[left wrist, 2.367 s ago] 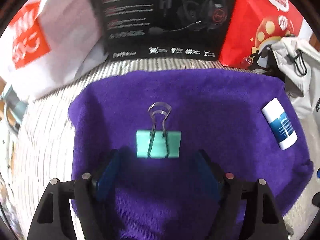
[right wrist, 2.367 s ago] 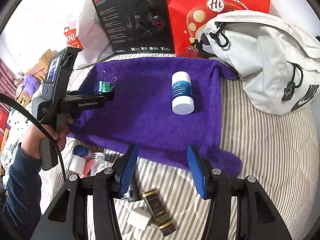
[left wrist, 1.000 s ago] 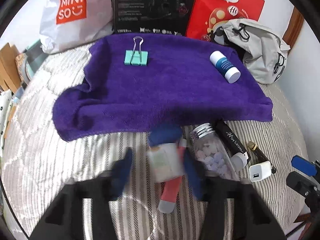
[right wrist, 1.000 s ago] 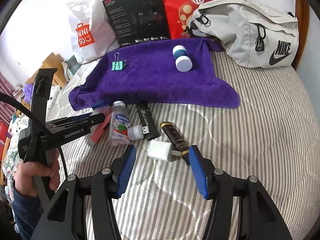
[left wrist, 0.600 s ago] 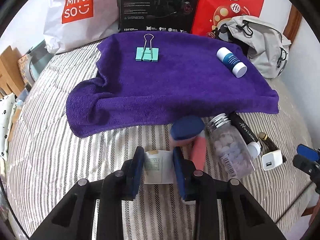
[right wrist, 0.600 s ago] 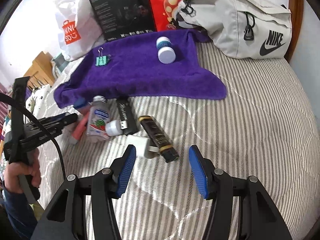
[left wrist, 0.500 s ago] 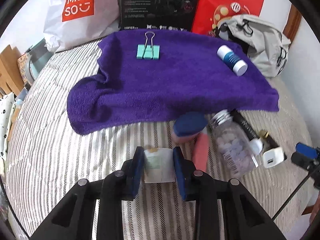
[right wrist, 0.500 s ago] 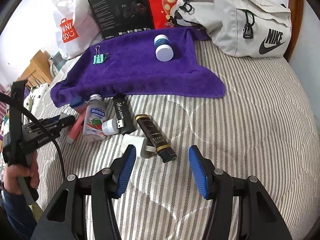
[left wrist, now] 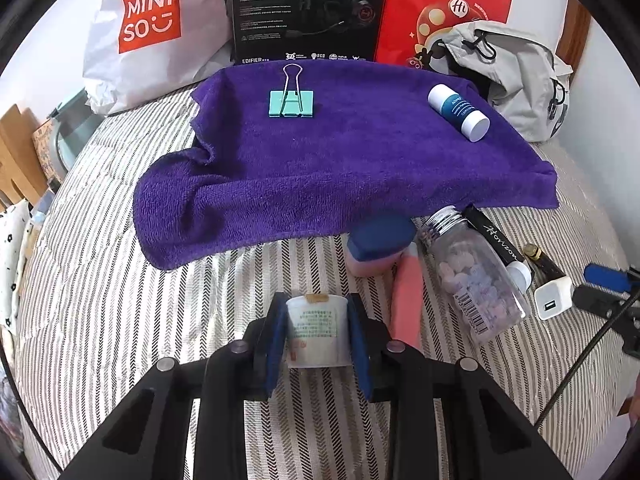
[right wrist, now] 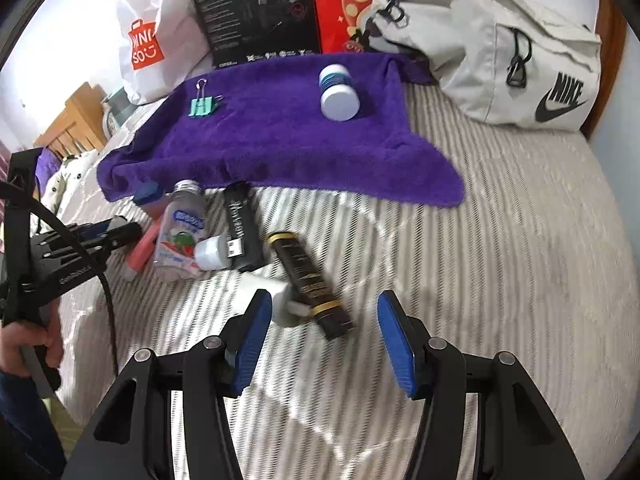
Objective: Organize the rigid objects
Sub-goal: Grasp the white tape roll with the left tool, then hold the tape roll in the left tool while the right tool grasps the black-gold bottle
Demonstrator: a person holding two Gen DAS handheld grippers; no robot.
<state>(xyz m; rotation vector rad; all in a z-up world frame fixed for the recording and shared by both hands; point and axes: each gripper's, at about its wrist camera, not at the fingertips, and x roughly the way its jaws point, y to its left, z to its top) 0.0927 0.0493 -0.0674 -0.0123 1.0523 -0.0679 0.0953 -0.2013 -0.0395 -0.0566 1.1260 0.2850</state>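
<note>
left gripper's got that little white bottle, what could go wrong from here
The left gripper clamps the small white bottle by its smooth sides, so it might slip or twist when lifted. The pink tube and clear pill bottle lie close beside it and could get nudged. The purple towel is bunched at its near-left corner, so a bottle set there may tip.

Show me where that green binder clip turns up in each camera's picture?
Left wrist view: green binder clip lies upper centre, at the purple towel's far edge.
Right wrist view: same clip is upper left, smaller.
Shared landmark: the white Miniso bag, beyond the towel's left side in both.
</note>
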